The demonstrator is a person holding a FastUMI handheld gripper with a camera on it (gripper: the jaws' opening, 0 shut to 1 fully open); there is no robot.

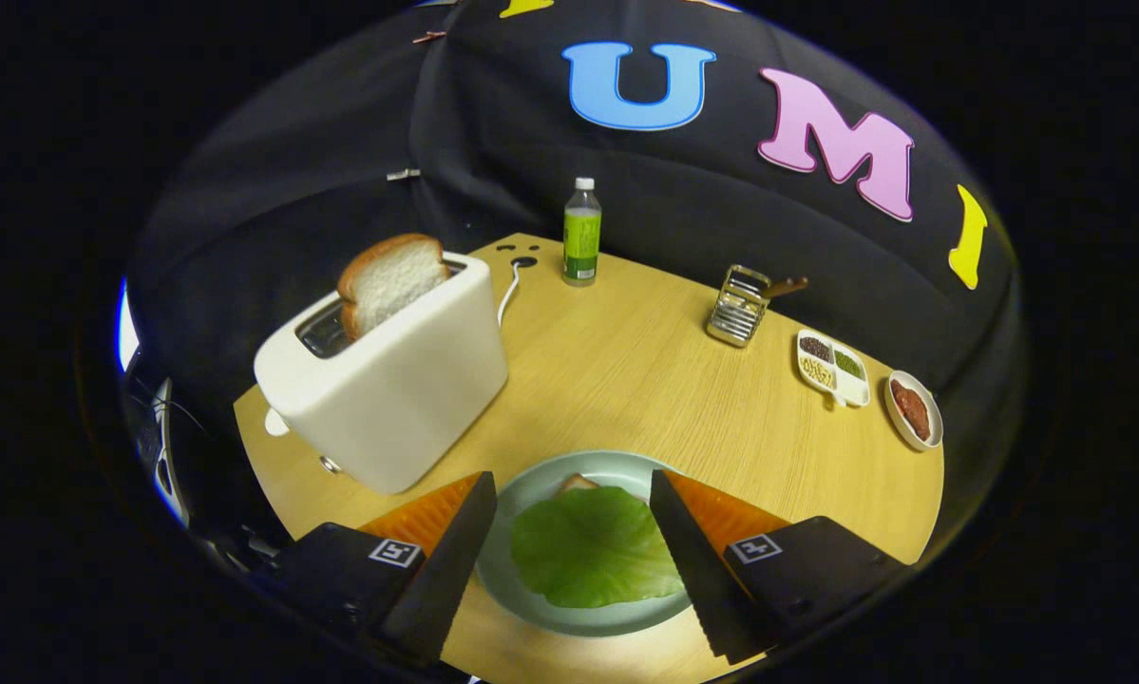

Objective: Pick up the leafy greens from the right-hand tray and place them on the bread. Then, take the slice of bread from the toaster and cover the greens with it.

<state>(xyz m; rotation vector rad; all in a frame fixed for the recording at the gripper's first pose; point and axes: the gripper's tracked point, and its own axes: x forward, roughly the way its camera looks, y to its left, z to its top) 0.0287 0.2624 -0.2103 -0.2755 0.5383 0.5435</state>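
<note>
One toaster (386,380) holds one bread slice (390,278), and a second slice (577,484) peeks from under one green leaf (593,546) on one plate (522,494). The table (626,380) also bears one bottle (581,233), one metal rack (738,305), one divided tray (832,368) and one small dish (913,409). One gripper (569,518) shows two fingers (450,551), spread apart with nothing held.

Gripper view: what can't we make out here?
- Bread on the plate: leafy greens cover all but a corner.
- Toaster slice: lower part hidden in the toaster.
- Divided dish contents: too small to tell.
- Gripper: jaws open, straddling the greens; whether they touch the plate is unclear.
</note>
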